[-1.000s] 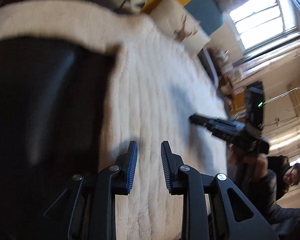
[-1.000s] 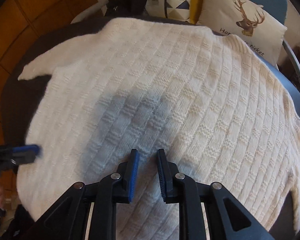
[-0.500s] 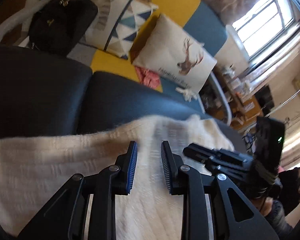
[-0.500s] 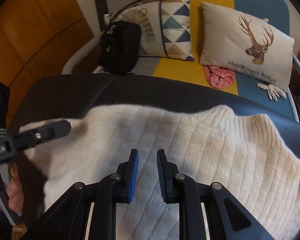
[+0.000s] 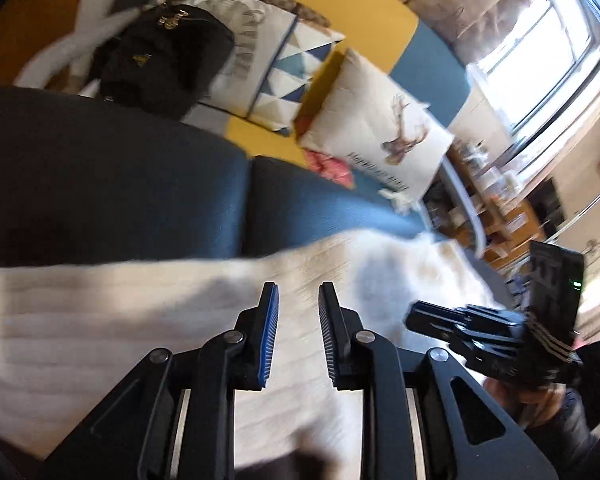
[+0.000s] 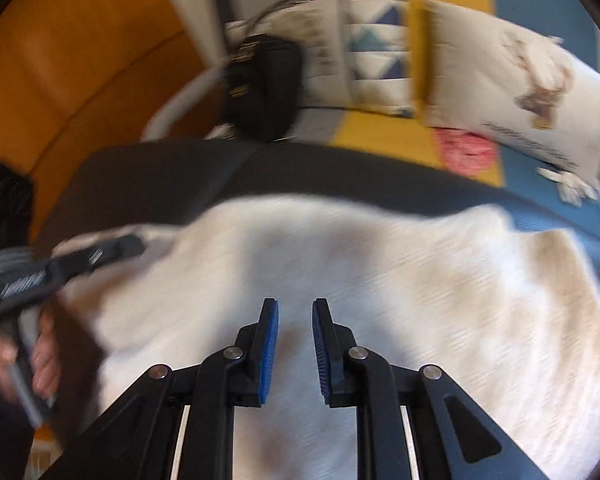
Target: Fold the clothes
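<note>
- Left gripper (image 5: 298, 300): the jaws are closing, with a gap between the pads. No cloth is between them. It hovers over the left part of the sweater (image 5: 100, 320).
- Sweater: the cream knit lies spread on the dark cushion (image 5: 120, 184), near its front edge. A fold appears to have been started, but this cannot be confirmed. Judged from the flat, wide shape, most folds remain.
- Right gripper (image 6: 295, 316): the fingers stand slightly apart and hold nothing. It points down at the middle of the sweater.
- Left wrist view only: the window (image 5: 540, 64) and the right gripper body with a green light.
- Right wrist view only: the ribbed right edge of the sweater (image 6: 560, 272), the person's left hand (image 6: 40, 356) on its handle, and the orange wall panel (image 6: 80, 40).
</note>
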